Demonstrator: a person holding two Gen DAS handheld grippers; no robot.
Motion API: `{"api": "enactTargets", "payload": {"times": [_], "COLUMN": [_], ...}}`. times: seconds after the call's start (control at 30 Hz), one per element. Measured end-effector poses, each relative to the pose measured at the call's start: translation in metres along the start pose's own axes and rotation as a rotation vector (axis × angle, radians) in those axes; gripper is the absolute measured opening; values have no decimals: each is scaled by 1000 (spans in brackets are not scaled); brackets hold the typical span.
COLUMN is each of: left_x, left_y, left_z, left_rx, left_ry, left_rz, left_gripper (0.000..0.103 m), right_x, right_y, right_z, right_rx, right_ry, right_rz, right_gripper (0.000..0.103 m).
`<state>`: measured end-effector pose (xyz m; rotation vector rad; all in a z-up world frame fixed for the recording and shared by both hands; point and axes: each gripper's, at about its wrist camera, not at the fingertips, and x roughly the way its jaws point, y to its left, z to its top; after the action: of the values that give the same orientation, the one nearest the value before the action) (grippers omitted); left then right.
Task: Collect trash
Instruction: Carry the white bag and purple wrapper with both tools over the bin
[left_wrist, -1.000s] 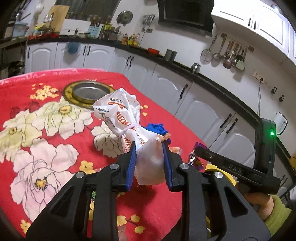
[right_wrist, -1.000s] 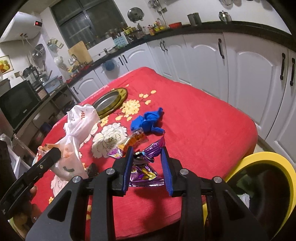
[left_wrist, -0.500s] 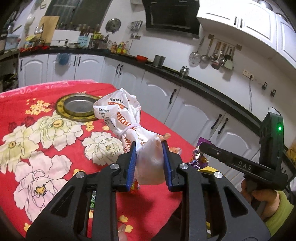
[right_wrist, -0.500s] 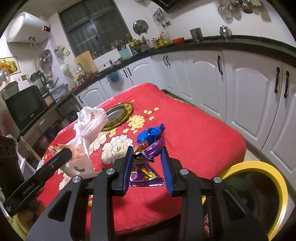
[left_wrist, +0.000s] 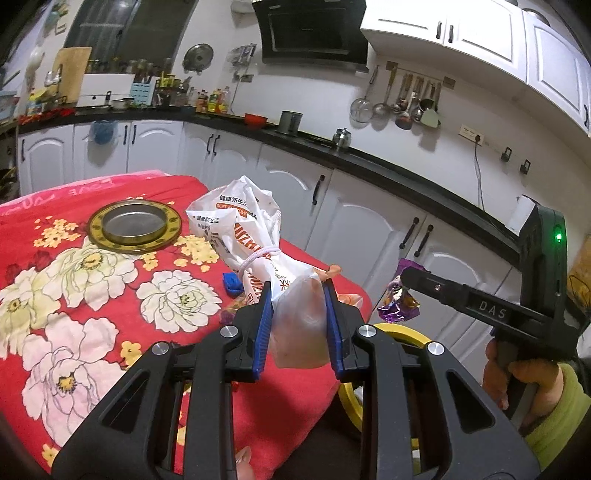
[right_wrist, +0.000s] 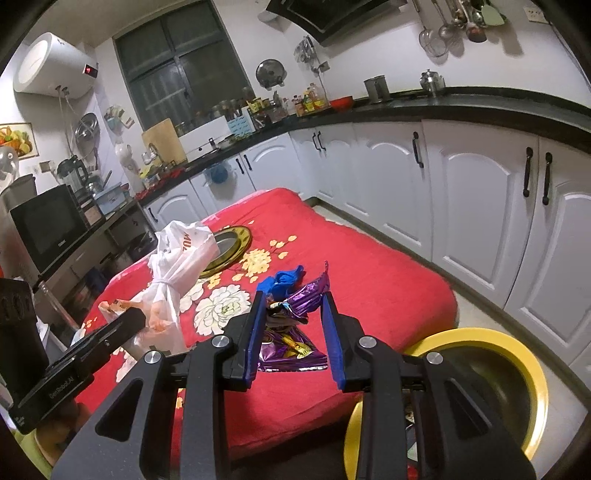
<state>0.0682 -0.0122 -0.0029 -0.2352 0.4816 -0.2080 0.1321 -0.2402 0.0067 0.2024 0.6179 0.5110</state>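
A tied white bag (left_wrist: 255, 236) is held clamped in the left gripper (left_wrist: 298, 328) and a purple wrapper (right_wrist: 295, 325) in the right gripper (right_wrist: 293, 336), both lifted near the yellow-rimmed bin (right_wrist: 517, 354), while a blue scrap (right_wrist: 284, 278) is left on the red tablecloth (right_wrist: 388, 288).

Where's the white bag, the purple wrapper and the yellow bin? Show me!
white bag (left_wrist: 255, 236), left wrist view, on its printed upper part.
purple wrapper (right_wrist: 308, 297), right wrist view, on its crinkled top.
yellow bin (right_wrist: 491, 338), right wrist view, on its rim.
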Motion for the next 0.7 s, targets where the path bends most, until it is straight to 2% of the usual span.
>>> {"api": "enactTargets", "payload": {"times": [0.7], "left_x": [15], "left_y": [-46], "left_z": [-12], "left_rx": [99], "left_ry": [56], "left_rz": [-77], "left_gripper": [19], "right_x": [-44], "right_y": [-48], "right_z": [-8], "right_rx": [59], "right_ry": [-61], "right_rz": [-102], "right_gripper": [29]}}
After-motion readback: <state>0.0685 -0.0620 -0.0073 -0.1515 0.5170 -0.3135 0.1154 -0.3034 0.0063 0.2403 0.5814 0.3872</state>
